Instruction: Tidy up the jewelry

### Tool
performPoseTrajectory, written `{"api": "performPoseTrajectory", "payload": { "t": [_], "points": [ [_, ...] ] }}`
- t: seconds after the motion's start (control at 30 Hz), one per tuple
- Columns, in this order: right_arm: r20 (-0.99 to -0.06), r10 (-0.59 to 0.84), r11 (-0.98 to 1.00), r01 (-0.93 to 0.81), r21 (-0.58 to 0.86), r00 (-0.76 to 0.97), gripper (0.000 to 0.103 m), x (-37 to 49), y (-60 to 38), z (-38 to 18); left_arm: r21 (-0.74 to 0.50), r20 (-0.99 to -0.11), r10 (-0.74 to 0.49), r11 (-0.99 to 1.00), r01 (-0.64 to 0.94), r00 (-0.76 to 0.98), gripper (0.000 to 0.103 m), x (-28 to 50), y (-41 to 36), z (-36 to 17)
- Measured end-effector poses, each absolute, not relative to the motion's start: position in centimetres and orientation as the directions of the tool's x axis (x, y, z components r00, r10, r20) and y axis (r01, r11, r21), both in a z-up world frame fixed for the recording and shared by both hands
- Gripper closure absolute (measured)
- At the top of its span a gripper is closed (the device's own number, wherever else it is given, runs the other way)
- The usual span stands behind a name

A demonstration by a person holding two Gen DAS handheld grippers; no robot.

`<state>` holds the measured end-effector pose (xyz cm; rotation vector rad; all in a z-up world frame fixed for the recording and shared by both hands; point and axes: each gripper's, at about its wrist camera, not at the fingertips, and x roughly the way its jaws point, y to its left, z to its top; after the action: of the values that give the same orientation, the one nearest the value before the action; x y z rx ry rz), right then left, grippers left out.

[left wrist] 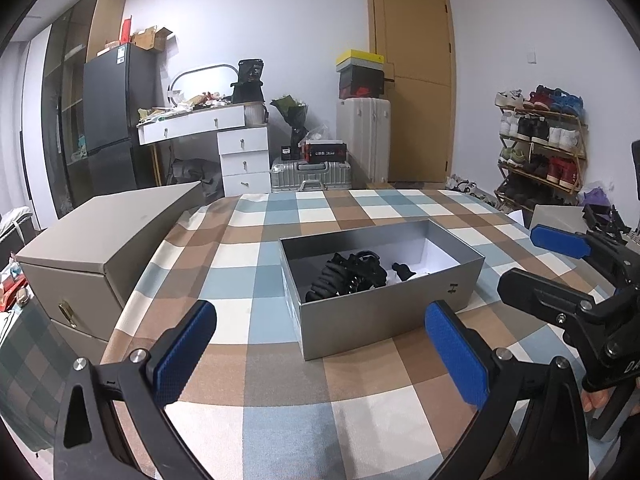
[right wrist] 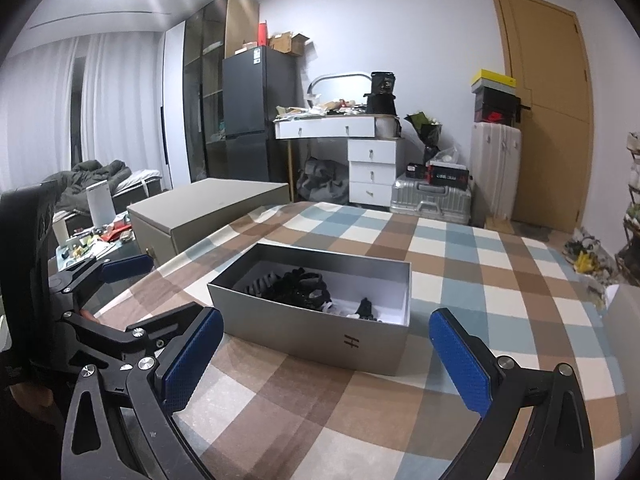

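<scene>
An open grey box [left wrist: 376, 312] stands on the checkered tablecloth [left wrist: 280, 380]. Inside lies a tangle of black jewelry [left wrist: 352, 276] on a white floor. My left gripper [left wrist: 320, 356] is open and empty, hovering in front of the box's near left corner. My right gripper [right wrist: 320, 360] is open and empty, just in front of the box [right wrist: 320, 336], whose black jewelry [right wrist: 296, 284] shows inside. The right gripper also shows at the right of the left wrist view [left wrist: 524, 264], and the left gripper at the left of the right wrist view [right wrist: 160, 284].
A large grey drawer cabinet [left wrist: 100, 248] stands at the table's left edge and also shows in the right wrist view [right wrist: 208, 212]. Beyond the table are a white dresser [left wrist: 224, 140], suitcases [left wrist: 312, 176], a wooden door [left wrist: 416, 88] and a shoe rack [left wrist: 540, 148].
</scene>
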<state>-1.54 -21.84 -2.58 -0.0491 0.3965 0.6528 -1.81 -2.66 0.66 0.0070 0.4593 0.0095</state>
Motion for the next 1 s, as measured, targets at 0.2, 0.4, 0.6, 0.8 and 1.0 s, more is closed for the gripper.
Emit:
{"api": "performPoseTrajectory", "payload": {
  "t": [0.2,0.4,0.6,0.8,1.0],
  "points": [
    [-0.34,0.601,0.79,-0.603,0.114,0.724,0.0,-1.6,-22.6,-2.9,-0.006,-0.438,0.01,1.0,-0.014,0.899,0.001,-1.9,-2.3,0.6],
    [-0.33,0.596,0.796,-0.594,0.118,0.732,0.0,-1.6,-23.1,-3.4,-0.014,-0.445,0.007,1.0,-0.015,0.895,0.001,-1.8,-2.2,0.6],
    [-0.317,0.594,0.797,-0.595,0.105,0.74,0.0,-2.0,-23.0,-3.3,-0.018,-0.438,0.006,1.0,-0.015,0.899,0.001,-2.0,-2.1,0.6],
    [-0.322,0.586,0.802,-0.59,0.096,0.744,0.0,-2.0,-22.9,-3.3,-0.028,-0.435,0.006,0.999,-0.02,0.901,0.001,-2.1,-2.0,0.6],
    [-0.323,0.588,0.8,-0.591,0.102,0.741,0.0,-1.9,-23.1,-3.4,-0.035,-0.434,0.002,0.999,-0.019,0.901,0.001,-2.1,-1.9,0.7]
  ]
}}
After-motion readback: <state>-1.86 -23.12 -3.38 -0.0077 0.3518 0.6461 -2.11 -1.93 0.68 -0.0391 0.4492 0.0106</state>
